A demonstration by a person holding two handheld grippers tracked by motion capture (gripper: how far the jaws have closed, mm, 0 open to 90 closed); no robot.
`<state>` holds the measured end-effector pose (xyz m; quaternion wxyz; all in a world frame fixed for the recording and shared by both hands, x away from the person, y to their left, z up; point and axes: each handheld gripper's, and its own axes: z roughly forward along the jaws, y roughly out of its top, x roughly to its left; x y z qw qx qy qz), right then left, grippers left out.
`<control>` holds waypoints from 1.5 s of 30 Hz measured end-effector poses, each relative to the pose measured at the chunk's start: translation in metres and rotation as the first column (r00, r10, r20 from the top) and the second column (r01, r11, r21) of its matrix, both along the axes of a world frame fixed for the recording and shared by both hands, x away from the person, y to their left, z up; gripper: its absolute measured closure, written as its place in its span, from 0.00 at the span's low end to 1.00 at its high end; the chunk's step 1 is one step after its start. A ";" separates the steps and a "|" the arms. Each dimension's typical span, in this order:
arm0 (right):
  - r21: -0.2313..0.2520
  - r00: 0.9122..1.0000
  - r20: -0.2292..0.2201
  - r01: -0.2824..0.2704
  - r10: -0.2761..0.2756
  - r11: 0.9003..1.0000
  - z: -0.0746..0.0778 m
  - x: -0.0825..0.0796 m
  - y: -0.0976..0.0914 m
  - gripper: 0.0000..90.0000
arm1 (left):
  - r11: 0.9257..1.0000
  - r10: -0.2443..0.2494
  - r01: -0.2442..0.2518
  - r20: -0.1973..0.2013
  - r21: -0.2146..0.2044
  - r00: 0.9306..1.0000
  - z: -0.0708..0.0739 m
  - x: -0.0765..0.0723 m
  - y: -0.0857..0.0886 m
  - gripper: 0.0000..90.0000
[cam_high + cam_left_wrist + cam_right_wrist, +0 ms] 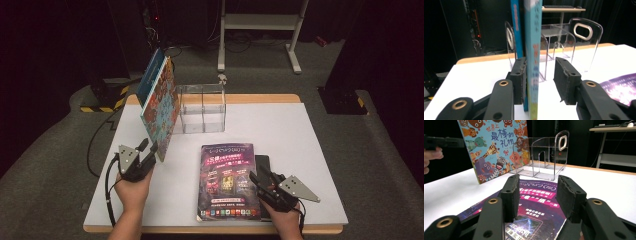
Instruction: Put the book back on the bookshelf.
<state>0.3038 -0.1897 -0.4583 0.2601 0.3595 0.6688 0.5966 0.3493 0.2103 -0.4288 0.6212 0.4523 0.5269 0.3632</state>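
Observation:
A colourful picture book (161, 107) stands on edge at the left of the white table (290, 135), leaning with a blue book (150, 75) beside a clear acrylic book holder (202, 107). My left gripper (148, 147) straddles the picture book's (534, 37) lower front edge. Its left pad (520, 75) lies against the book and its right pad (564, 77) stands off it, so the left gripper (540, 61) is open. A purple book (229, 182) lies flat near the front. My right gripper (259, 175) hovers open over its right side; the right gripper (539, 178) has nothing between its pads.
A thin dark book (262, 162) lies under the purple book's right edge. The holder (546, 157) has upright dividers and a handle cutout. Behind the table stands a white metal frame (260, 22). A cable (97, 140) trails off the table's left side.

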 end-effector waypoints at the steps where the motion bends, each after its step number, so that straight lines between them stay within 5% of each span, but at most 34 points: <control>1: -0.001 1.000 0.001 0.000 0.000 1.000 0.000 0.000 0.000 0.59 | 1.000 -0.002 0.002 -0.004 -0.007 1.000 -0.002 -0.001 0.000 0.68; 15: -0.003 1.000 0.002 0.000 0.000 1.000 0.000 0.000 0.000 0.59 | 0.996 -0.092 0.092 -0.089 -0.001 0.992 -0.028 -0.012 -0.008 0.64; 22: -0.003 1.000 0.002 0.000 0.000 1.000 0.000 0.000 0.000 0.59 | 0.988 -0.152 0.156 -0.140 0.019 0.978 -0.044 -0.017 -0.020 0.61; 24: -0.003 1.000 0.002 0.000 0.000 1.000 0.000 0.000 0.000 0.59 | 0.978 -0.198 0.205 -0.175 0.023 0.965 -0.050 -0.019 -0.025 0.61; 28: -0.002 1.000 0.000 -0.003 0.003 1.000 0.000 0.000 0.000 0.58 | 0.966 -0.246 0.258 -0.199 0.037 0.949 -0.056 -0.022 -0.033 0.55; 31: -0.005 1.000 -0.007 -0.001 0.001 1.000 0.000 0.000 -0.001 0.58 | 0.953 -0.287 0.303 -0.245 0.026 0.926 -0.060 -0.023 -0.041 0.46; 39: -0.069 0.999 -0.031 0.015 -0.017 0.998 0.003 0.001 -0.005 0.54 | 0.930 -0.354 0.368 -0.250 0.010 0.901 -0.063 -0.026 -0.053 0.29; 45: -0.119 0.994 -0.107 0.016 -0.029 0.993 -0.001 0.008 -0.010 0.49 | 0.895 -0.440 0.443 -0.250 -0.046 0.863 -0.061 -0.028 -0.064 0.23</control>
